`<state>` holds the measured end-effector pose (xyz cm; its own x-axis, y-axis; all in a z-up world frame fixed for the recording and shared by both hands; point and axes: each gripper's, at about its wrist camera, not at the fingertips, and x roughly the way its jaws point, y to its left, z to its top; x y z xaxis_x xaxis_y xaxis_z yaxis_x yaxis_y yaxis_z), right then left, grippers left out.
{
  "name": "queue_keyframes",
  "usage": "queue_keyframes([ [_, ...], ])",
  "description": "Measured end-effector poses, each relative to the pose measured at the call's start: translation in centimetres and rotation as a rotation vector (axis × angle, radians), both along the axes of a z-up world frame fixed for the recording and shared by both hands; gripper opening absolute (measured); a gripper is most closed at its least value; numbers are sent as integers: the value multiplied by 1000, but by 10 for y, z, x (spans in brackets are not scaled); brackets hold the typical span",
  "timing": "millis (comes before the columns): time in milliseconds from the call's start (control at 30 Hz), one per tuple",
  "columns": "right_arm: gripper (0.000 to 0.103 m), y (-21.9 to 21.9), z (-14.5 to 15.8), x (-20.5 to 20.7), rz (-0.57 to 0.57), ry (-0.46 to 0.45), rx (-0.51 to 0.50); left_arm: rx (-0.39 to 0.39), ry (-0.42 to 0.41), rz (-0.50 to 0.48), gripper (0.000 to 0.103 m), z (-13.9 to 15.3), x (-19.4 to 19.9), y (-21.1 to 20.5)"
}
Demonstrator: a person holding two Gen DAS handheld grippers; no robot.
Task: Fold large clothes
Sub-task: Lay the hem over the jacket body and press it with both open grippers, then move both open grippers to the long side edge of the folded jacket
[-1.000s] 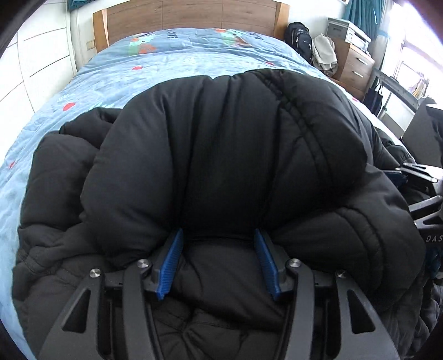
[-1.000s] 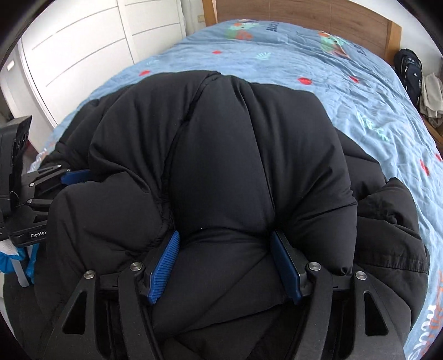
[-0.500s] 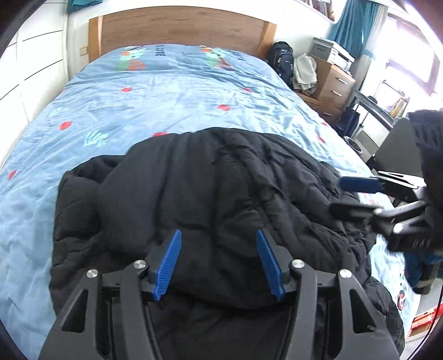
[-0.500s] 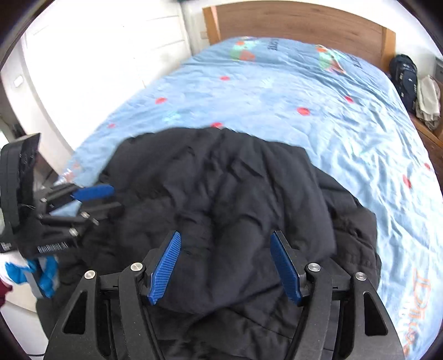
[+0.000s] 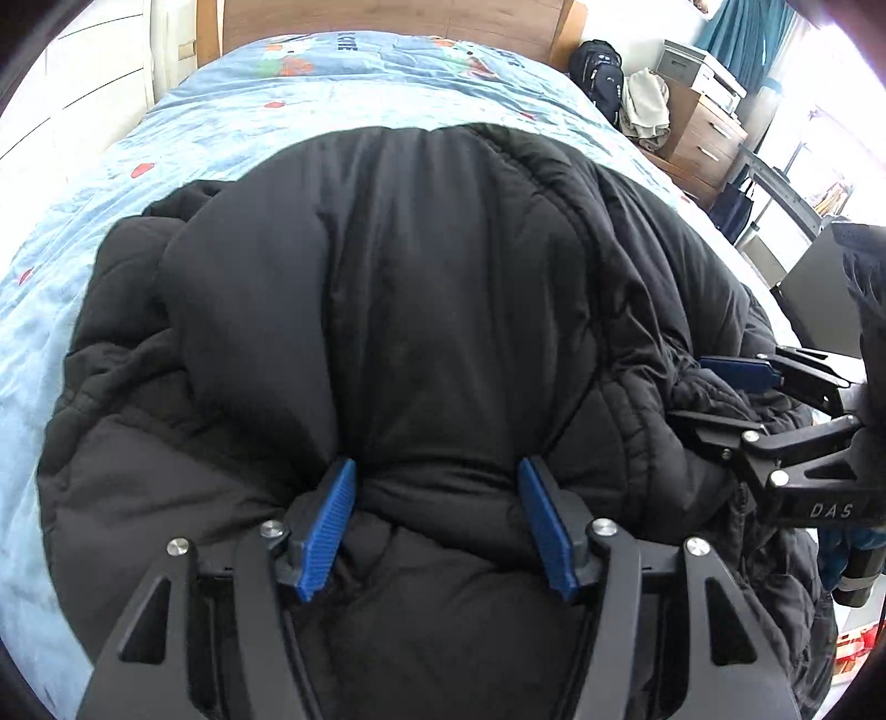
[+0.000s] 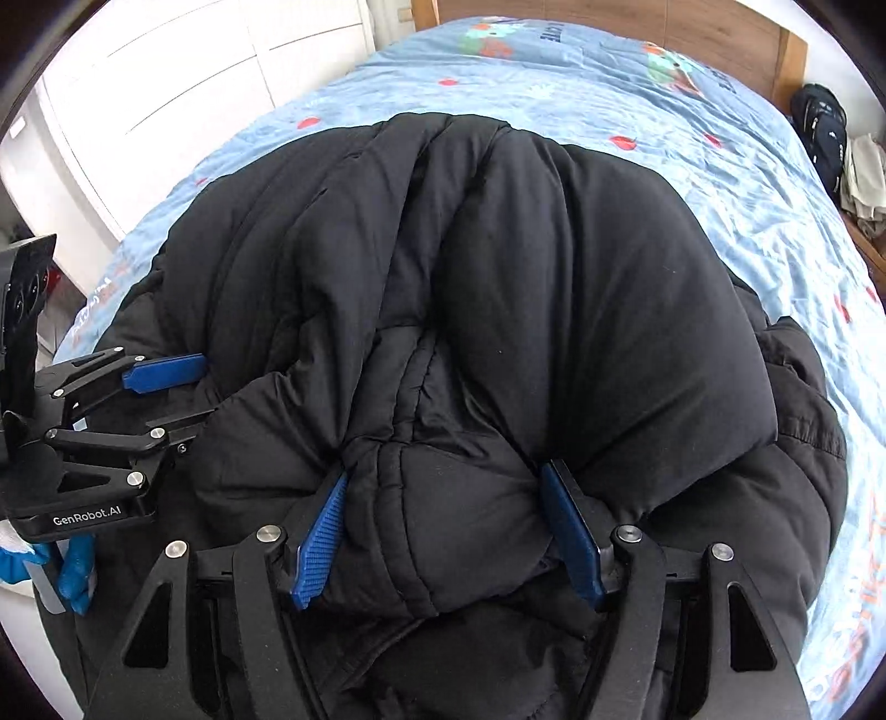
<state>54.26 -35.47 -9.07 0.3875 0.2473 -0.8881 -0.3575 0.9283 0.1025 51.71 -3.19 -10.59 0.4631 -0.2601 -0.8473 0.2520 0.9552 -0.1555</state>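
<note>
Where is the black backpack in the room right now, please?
The backpack stands beside the far right corner of the bed, against the headboard end, next to a wooden dresser.

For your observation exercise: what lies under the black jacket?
A blue patterned bedcover shows around the black jacket and runs beneath it. Anything else directly underneath is covered by the padding.
</note>
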Motion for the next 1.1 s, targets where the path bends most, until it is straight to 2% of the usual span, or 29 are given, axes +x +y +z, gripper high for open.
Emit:
queue_keyframes([
  [167,69,-9,19,-10,-23,13,5,9,-10,6,59,20,-17,15],
  [233,75,-19,26,-20,-46,25,18,9,-15,19,59,27,-27,27],
  [433,83,-64,59,-62,-129,36,45,-11,-7,98,59,53,-60,89],
  [567,89,-107,74,-104,-192,91,78,38,74,155,73,55,-90,147],
  [700,91,-157,71,-156,-315,175,79,34,140,254,74,53,-117,208],
  [800,91,-189,71,-185,-407,217,57,54,154,349,76,59,-138,257],
  [1000,92,-233,81,-222,-553,232,64,100,157,536,80,76,-166,332],
  [1100,93,-236,83,-227,-583,235,69,105,166,582,80,78,-175,354],
])
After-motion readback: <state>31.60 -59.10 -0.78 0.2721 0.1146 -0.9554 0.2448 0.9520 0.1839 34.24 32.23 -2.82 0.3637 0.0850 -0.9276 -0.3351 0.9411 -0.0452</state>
